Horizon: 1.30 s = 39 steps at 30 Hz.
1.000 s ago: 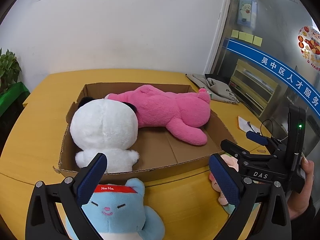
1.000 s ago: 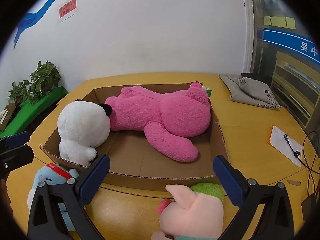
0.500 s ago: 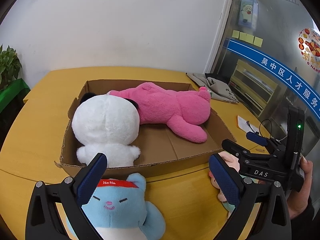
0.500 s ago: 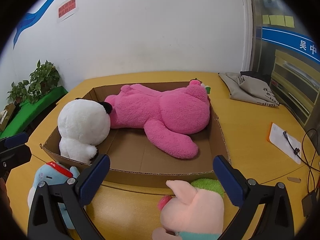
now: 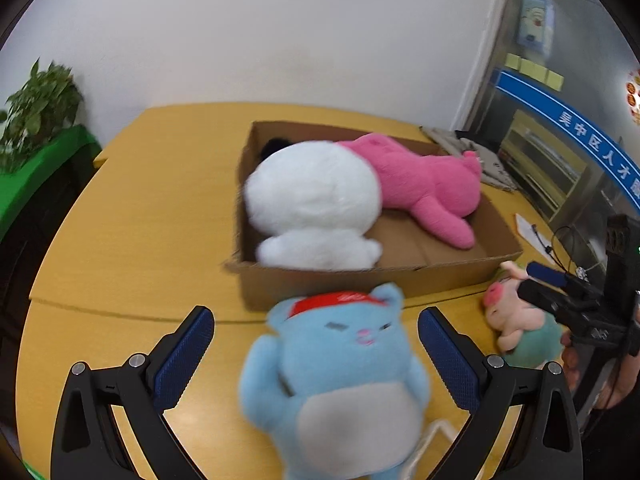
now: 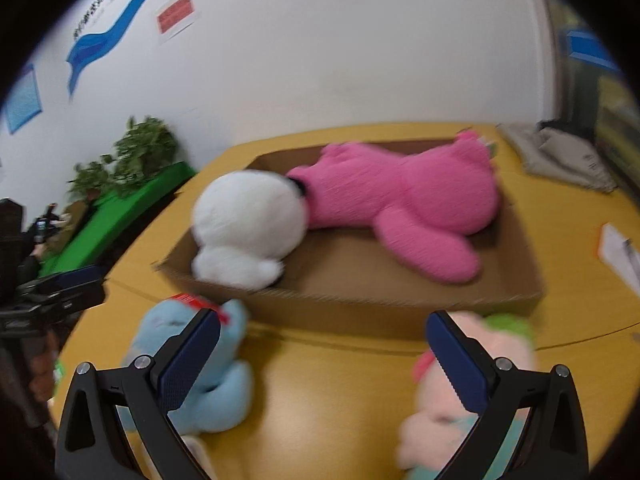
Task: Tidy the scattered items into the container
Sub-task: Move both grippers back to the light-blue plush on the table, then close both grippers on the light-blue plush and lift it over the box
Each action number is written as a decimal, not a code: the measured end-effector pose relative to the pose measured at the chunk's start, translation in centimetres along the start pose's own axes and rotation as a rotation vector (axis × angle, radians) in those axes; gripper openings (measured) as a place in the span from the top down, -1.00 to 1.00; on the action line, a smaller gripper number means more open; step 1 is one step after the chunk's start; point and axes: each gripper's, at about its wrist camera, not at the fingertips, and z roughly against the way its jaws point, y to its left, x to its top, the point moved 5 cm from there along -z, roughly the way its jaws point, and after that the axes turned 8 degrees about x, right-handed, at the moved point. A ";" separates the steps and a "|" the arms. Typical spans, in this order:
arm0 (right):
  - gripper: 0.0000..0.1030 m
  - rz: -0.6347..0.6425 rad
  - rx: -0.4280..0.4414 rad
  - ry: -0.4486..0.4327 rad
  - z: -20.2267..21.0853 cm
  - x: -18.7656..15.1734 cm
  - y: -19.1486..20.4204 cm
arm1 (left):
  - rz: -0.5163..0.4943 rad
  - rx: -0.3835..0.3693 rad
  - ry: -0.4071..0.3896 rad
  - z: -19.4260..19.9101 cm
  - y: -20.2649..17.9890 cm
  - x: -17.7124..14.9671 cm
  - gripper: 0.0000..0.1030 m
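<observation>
A cardboard box (image 5: 440,276) (image 6: 360,304) on the yellow table holds a white plush (image 5: 312,212) (image 6: 248,220) and a pink plush (image 5: 432,188) (image 6: 404,200). A blue cat plush (image 5: 340,376) (image 6: 192,360) with a red headband lies in front of the box, between the jaws of my open left gripper (image 5: 316,344). A pink pig plush (image 5: 516,324) (image 6: 452,396) lies to its right, behind the right finger of my open right gripper (image 6: 324,344). Both grippers are empty.
A grey folded cloth (image 5: 480,156) (image 6: 560,156) lies on the table behind the box. Paper and a cable (image 5: 536,232) lie at the right. A potted plant on a green stand (image 5: 36,128) (image 6: 128,168) is at the left past the table edge.
Both grippers have pulled back and swung left, with motion blur. The blue cat now sits fully between my left jaws. The pig has shifted to the right side of the right wrist view.
</observation>
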 end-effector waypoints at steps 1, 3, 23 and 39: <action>-1.00 0.001 0.040 0.022 -0.7 -0.6 0.8 | 0.015 0.006 0.013 -0.5 1.1 -0.5 -1.00; -1.00 0.018 0.064 0.081 -2.6 -2.2 2.2 | 0.040 0.008 0.043 -1.7 2.6 -1.5 -1.00; 0.47 -0.054 0.164 0.351 -11.9 -9.0 5.5 | -0.033 -0.133 0.264 -8.6 3.2 -7.7 0.41; 0.63 0.088 0.110 0.026 -1.9 -1.3 5.7 | -0.076 -0.116 -0.051 2.1 -2.2 1.2 0.50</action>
